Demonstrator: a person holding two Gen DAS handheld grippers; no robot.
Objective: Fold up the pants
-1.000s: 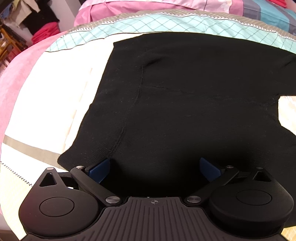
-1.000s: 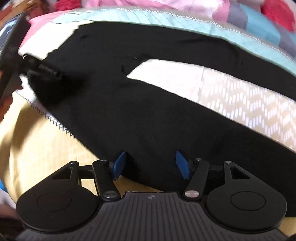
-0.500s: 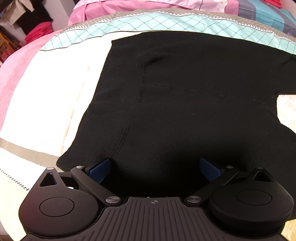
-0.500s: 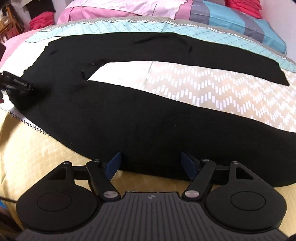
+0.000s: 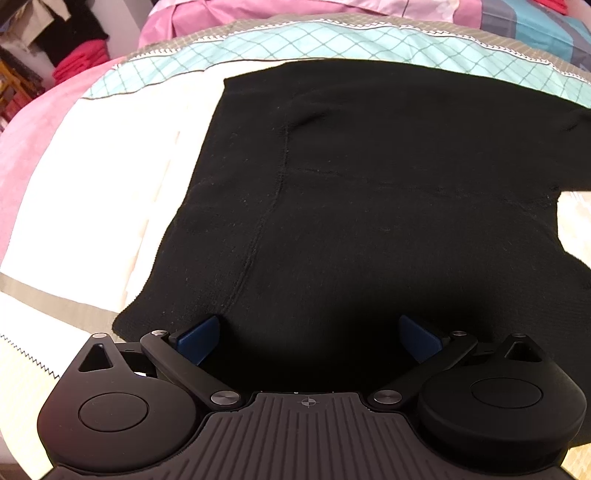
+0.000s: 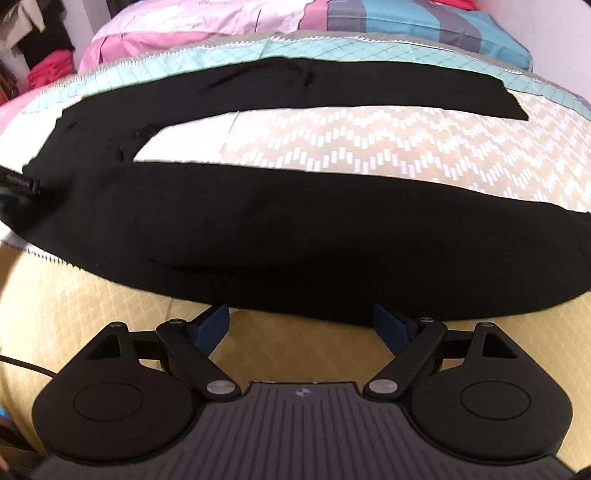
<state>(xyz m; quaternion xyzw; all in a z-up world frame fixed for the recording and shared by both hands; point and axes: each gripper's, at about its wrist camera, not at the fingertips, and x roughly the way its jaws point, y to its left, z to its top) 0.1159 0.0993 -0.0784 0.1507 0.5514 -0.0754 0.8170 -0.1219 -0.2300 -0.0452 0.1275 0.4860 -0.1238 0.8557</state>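
Observation:
Black pants (image 6: 295, 236) lie spread flat on a bed, waist to the left, two legs running right with a gap between them. In the left wrist view the waist part (image 5: 351, 192) fills the middle. My left gripper (image 5: 310, 334) is open, its blue pads over the near waist edge. My right gripper (image 6: 301, 325) is open, at the near edge of the near leg, its pads just short of the cloth. The left gripper shows as a dark shape at the far left of the right wrist view (image 6: 18, 184).
The bed has a patchwork quilt (image 6: 369, 147) of cream, yellow and teal. Pink and striped pillows (image 6: 332, 22) lie along the far side. A shelf with red and black clothes (image 5: 74, 55) stands at the far left.
My right gripper has moved right along the near leg and back off the cloth edge, opening wider. My left gripper has stayed at the waist, open.

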